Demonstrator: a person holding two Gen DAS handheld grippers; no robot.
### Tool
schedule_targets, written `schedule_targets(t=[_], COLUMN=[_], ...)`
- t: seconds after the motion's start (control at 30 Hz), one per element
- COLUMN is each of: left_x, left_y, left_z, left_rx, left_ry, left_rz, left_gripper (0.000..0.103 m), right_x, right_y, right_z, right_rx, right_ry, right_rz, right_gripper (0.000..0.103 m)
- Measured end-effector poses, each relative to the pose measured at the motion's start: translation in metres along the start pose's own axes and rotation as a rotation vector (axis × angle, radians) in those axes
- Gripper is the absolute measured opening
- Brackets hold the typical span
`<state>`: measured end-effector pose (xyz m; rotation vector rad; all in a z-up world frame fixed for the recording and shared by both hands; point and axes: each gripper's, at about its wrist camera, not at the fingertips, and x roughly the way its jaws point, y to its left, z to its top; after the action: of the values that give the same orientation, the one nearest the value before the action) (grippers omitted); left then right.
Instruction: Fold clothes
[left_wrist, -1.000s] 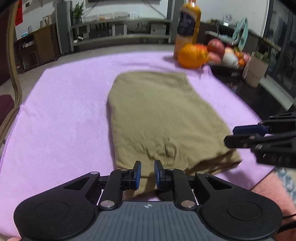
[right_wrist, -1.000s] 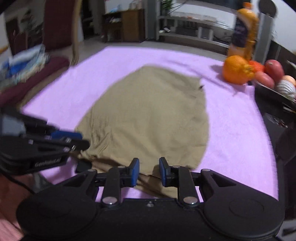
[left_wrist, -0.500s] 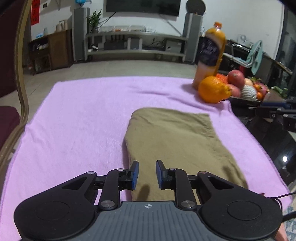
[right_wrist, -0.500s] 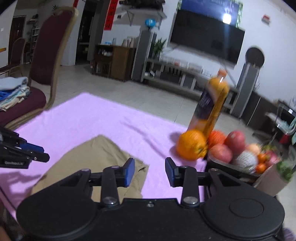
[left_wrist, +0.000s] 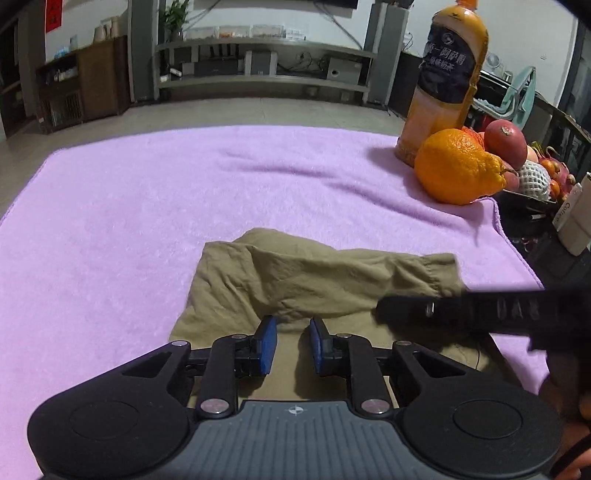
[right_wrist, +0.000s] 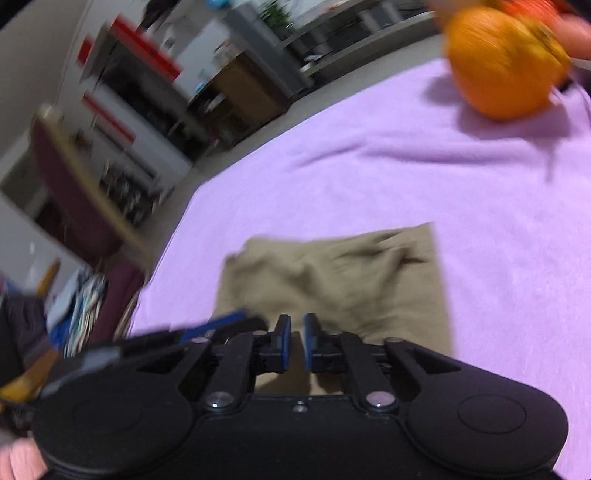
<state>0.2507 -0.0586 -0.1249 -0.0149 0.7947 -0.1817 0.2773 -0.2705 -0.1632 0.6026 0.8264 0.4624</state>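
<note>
A khaki garment (left_wrist: 332, 273) lies on the purple towel (left_wrist: 110, 221), its upper layer doubled over and rumpled, with a stitched hem at the right. My left gripper (left_wrist: 293, 341) sits low over its near half. The blue pads stand a narrow gap apart, and a ridge of the upper layer runs up between them. My right gripper (right_wrist: 297, 334) hovers over the same garment (right_wrist: 351, 280), tilted, shut with nothing in it. In the left wrist view the right gripper (left_wrist: 384, 310) reaches in from the right as a dark blur. The left gripper (right_wrist: 236, 319) shows blurred beside the right one.
At the towel's far right stand a tall orange drink bottle (left_wrist: 443, 74), a large orange (left_wrist: 458, 170) and a bowl of fruit (left_wrist: 532, 173). A white container (left_wrist: 576, 221) sits on the dark table beyond. A chair (right_wrist: 74, 192) with stacked clothes (right_wrist: 81, 306) stands to the left.
Both grippers moved forward over the garment, whose near part now lies folded over the far part. The right gripper spread wide, then shut, rolled and dropped beside the left one.
</note>
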Motion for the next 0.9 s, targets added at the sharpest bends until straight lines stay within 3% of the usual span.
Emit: schedule_targets(t=[0.07, 0.13, 0.17, 0.2, 0.23, 0.3, 0.4, 0.47, 0.53, 0.57, 0.67, 0.7, 0.73, 0.77, 0.9], left_x=[-0.005, -0.020, -0.030, -0.039, -0.046, -0.049, -0.020, 0.005, 0.019, 0.026, 0.027, 0.023, 0.015, 0.006, -0.048], left_y=[-0.001, 0.011, 0.018, 0.025, 0.031, 0.043, 0.046, 0.043, 0.042, 0.042, 0.058, 0.068, 0.078, 0.085, 0.089], left_z=[-0.002, 0.008, 0.014, 0.020, 0.026, 0.037, 0.043, 0.043, 0.038, 0.036, 0.040, 0.041, 0.042, 0.041, 0.027], left_rx=[0.005, -0.061, -0.093, -0.100, -0.094, -0.085, -0.080, -0.068, -0.067, -0.066, -0.138, -0.162, -0.178, -0.184, -0.122], left_ry=[-0.013, -0.028, -0.050, -0.086, -0.115, -0.136, -0.080, -0.034, -0.030, -0.028, -0.026, -0.025, -0.022, -0.025, -0.019], left_rz=[0.009, -0.020, -0.041, -0.045, -0.035, -0.026, -0.019, -0.014, 0.063, 0.101, 0.270, 0.316, 0.345, 0.351, 0.272], left_gripper=[0.019, 0.018, 0.020, 0.021, 0.021, 0.020, 0.015, 0.017, 0.023, 0.023, 0.016, 0.016, 0.015, 0.015, 0.016], right_x=[-0.001, -0.011, -0.016, -0.023, -0.030, -0.044, -0.046, -0.029, -0.010, -0.001, -0.010, -0.017, -0.025, -0.033, -0.082], right_y=[-0.017, -0.020, -0.017, -0.014, -0.014, -0.010, 0.010, 0.021, 0.022, 0.014, 0.002, 0.003, 0.006, 0.007, -0.001], right_z=[0.002, 0.004, 0.006, 0.007, 0.009, 0.010, 0.005, 0.003, -0.002, -0.002, -0.005, -0.004, -0.003, -0.002, -0.004], right_rx=[0.065, 0.088, 0.070, 0.041, 0.032, 0.026, -0.073, -0.100, -0.124, -0.124, -0.080, -0.078, -0.089, -0.102, -0.046], right_ry=[-0.092, -0.196, -0.242, -0.272, -0.280, -0.267, -0.214, -0.129, -0.077, -0.068, -0.117, -0.140, -0.161, -0.178, -0.148], right_rz=[-0.023, -0.119, -0.212, -0.272, -0.258, -0.151, -0.037, -0.011, -0.103, -0.144, -0.162, -0.202, -0.276, -0.369, -0.380], right_gripper=[0.000, 0.000, 0.010, 0.012, 0.012, 0.012, 0.012, 0.012, 0.008, 0.000, 0.000, 0.000, 0.007, 0.022, 0.023])
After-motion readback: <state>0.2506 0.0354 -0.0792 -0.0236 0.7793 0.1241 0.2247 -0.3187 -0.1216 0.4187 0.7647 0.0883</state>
